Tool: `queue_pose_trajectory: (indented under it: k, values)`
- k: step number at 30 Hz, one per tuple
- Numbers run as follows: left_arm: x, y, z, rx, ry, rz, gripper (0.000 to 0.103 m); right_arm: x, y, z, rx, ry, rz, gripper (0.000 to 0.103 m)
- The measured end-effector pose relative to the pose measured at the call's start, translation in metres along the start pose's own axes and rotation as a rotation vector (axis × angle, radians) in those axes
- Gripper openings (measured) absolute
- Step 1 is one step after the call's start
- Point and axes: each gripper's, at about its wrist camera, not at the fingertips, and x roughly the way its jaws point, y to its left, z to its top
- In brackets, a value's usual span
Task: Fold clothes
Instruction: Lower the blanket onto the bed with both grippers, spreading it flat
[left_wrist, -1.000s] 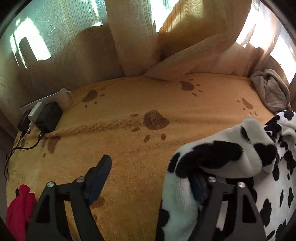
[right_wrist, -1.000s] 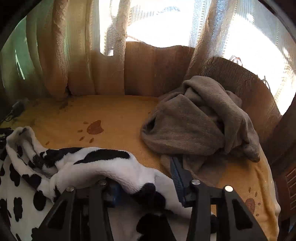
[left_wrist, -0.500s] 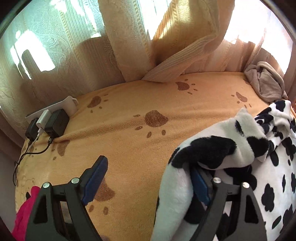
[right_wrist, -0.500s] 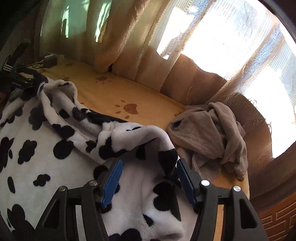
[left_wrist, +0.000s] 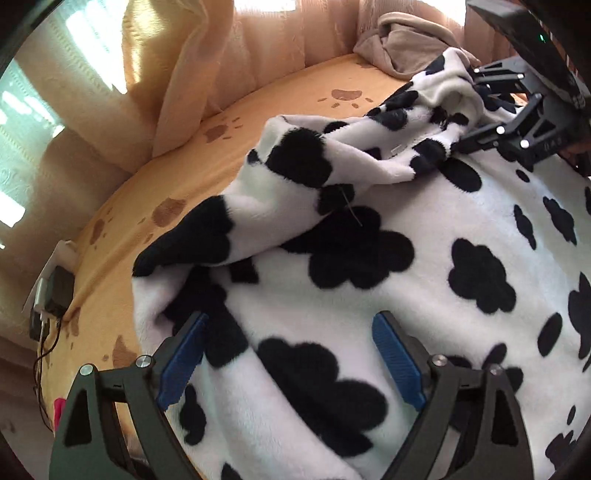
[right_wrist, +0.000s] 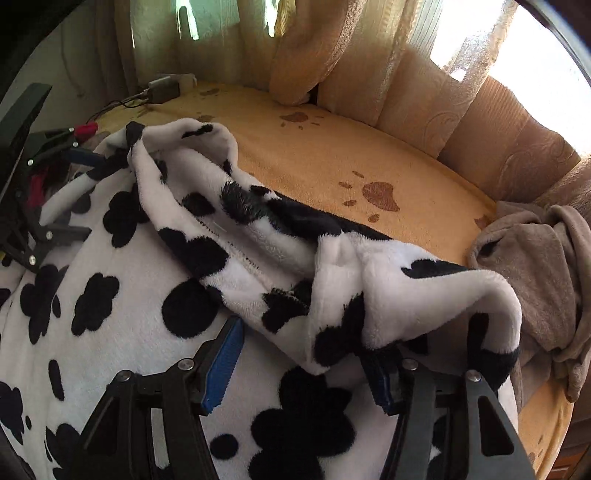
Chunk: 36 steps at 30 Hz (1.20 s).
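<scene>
fleecy cow-print garment (left_wrist: 424, 280) lies on the orange bed cover (right_wrist: 332, 162), its top edge doubled over. both my claws, left (left_wrist: 291, 363) and right (right_wrist: 306, 365), gape wide, pinching nothing. i'd press that rumpled fold flat, evenly.

Sunlight pours through pale patterned curtains (right_wrist: 436, 74) dead ahead of the right gripper — bright patches, warm glow. Below them an orange bedspread (right_wrist: 332, 155) dotted with brown paw prints spreads forward. Far left of the left gripper, at the bed's edge — a power strip (left_wrist: 51, 288) with chargers and trailing cables.
</scene>
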Motion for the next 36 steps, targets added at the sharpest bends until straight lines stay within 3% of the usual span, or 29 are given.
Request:
queue_pose_trajectory:
  k: [4,8,10,12,17,22,24,27,31,36]
  values:
    - [0.025,0.029,0.046,-0.131,-0.006,-0.034,0.094,0.001,-0.023,0.034,0.088,-0.085,0.0,0.063]
    - [0.047,0.078,0.078,-0.348,-0.018,0.017,0.094,0.007,-0.062,0.061,0.246,-0.151,-0.042,0.063]
    - [0.052,0.095,0.084,-0.41,-0.03,0.091,0.094,0.013,-0.079,0.067,0.32,-0.164,-0.066,0.063]
    - [0.055,0.105,0.085,-0.422,-0.03,0.139,0.094,0.015,-0.088,0.064,0.372,-0.169,-0.067,0.063]
    - [0.054,0.103,0.076,-0.408,-0.032,0.088,0.094,0.005,-0.073,0.054,0.341,-0.195,-0.028,0.063]
    - [0.055,0.074,0.074,-0.279,-0.015,0.125,0.094,0.041,-0.061,0.05,0.309,-0.075,-0.023,0.063]
    - [0.058,0.071,0.073,-0.259,-0.007,0.151,0.096,0.049,-0.059,0.048,0.29,-0.073,-0.049,0.067]
    - [0.061,0.08,0.072,-0.313,0.003,0.125,0.099,0.053,-0.053,0.049,0.243,-0.059,-0.08,0.069]
    - [0.054,0.086,0.068,-0.366,-0.001,0.118,0.099,0.049,-0.057,0.048,0.275,-0.054,-0.068,0.07]
    - [-0.002,0.082,0.054,-0.426,-0.095,0.049,0.1,-0.015,-0.047,0.038,0.318,-0.155,-0.017,0.07]
